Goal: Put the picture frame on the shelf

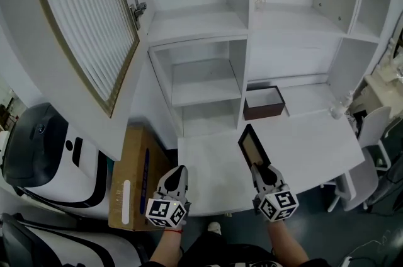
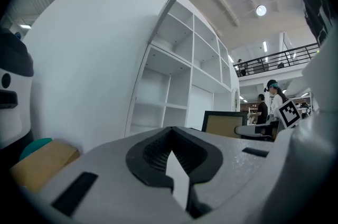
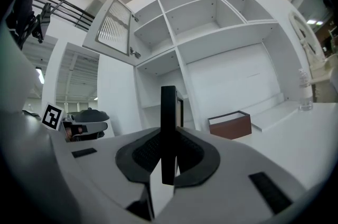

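Head view: right gripper (image 1: 261,171) held the frame (image 1: 253,146) by its near end, over the white surface (image 1: 315,146) and short of the shelf (image 1: 208,26). Left gripper (image 1: 178,171) was level with it, apart from the frame. A brown box (image 1: 264,102) stood at the back of the surface.
Left gripper view: jaws clenched together, nothing between them; frame seen to the right.
Right gripper view: jaws grasping the frame, which stood upright and edge-on; box beyond, to the right.

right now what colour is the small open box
Dark brown box, clearest in head view.
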Motion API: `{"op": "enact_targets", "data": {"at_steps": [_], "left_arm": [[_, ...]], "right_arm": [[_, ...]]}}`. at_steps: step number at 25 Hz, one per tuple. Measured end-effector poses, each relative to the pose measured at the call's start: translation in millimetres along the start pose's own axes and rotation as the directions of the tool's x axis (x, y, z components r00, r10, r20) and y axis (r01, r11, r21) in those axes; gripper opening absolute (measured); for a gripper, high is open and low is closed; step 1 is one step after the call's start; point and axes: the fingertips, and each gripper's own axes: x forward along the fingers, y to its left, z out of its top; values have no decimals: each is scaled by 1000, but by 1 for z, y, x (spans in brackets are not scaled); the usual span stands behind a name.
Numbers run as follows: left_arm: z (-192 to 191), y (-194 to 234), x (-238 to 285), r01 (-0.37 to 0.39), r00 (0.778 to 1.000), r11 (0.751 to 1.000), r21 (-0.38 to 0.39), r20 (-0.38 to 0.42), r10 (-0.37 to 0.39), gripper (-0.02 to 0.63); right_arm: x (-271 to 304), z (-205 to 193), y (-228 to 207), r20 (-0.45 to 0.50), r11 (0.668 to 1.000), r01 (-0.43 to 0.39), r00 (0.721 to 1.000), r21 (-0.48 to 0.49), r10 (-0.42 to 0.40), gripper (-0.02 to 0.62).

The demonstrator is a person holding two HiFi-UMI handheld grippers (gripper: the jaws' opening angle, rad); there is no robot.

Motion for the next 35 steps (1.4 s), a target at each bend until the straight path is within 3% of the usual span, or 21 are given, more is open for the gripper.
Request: {"op": "enact_targets", "data": {"at_steps": [11,23,35], "left_arm": [[7,34,28,63,998,998,-13,1,-63,3],[10,54,36,46,999,998,-32,12,-45,3],[24,66,65,-2,999,1000,-30,36,3,3]], "right_arm": [[44,41,16,88,1000,9,996,-23,-7,45],[68,91,35,174,997,-48,983,-60,58,44],[118,124,24,217,995,-83,972,-56,93,44]]}}
